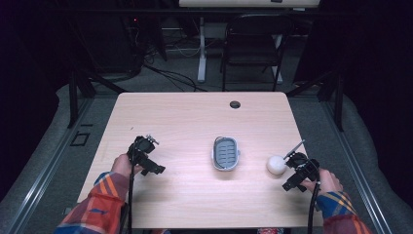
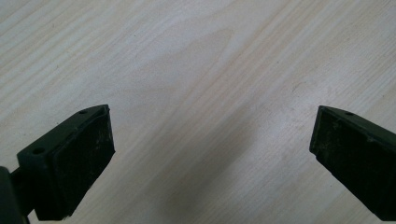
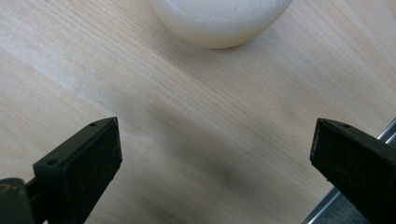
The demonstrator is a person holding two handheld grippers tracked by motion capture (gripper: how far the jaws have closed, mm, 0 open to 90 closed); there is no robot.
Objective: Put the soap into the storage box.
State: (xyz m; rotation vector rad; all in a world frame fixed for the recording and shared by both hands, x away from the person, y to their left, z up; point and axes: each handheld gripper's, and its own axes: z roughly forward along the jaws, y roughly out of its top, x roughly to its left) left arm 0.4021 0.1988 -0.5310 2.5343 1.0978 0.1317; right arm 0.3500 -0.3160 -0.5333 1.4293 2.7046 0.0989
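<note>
A small grey basket (image 1: 226, 153) with a slotted bottom sits near the middle of the wooden table (image 1: 195, 117); nothing can be made out inside it. To its right, well apart from it, a white ball (image 1: 276, 165) rests on the tabletop near the right edge. The right gripper (image 1: 291, 161) hovers just beside the ball, its jaws spread wide with only bare wood between them; in the right gripper view the ball (image 3: 219, 21) lies ahead of the jaws, untouched. The left gripper (image 1: 144, 146) is over the left part of the table, well away from basket and ball, its jaws also spread wide over bare wood.
</note>
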